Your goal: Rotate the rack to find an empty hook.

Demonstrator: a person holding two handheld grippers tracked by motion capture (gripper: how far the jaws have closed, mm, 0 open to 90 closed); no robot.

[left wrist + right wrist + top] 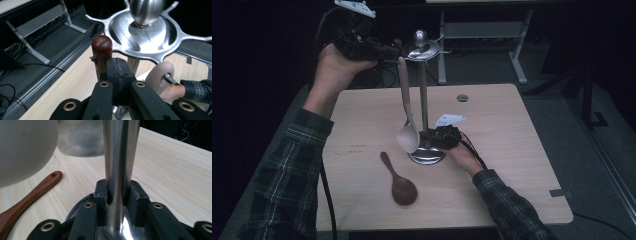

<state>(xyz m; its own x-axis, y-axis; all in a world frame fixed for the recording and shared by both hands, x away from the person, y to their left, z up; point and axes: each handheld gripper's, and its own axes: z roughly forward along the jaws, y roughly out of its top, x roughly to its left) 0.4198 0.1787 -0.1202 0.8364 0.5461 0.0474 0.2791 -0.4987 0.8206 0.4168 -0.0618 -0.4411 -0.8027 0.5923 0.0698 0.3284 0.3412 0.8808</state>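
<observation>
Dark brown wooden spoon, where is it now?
In the high view, the dark brown wooden spoon lies flat on the light wooden table, near the front edge, just left of the steel stand's round base.

A dim lab or office workspace: a pale wood tabletop (512, 150) with a cable grommet (462, 98) stands on grey carpet (562, 115), a white-legged desk (482, 35) stands behind, and cables (10, 92) lie loose on the floor.

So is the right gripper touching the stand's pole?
Touching. The right gripper view shows the right gripper with both pads pressed against the pole.
</observation>
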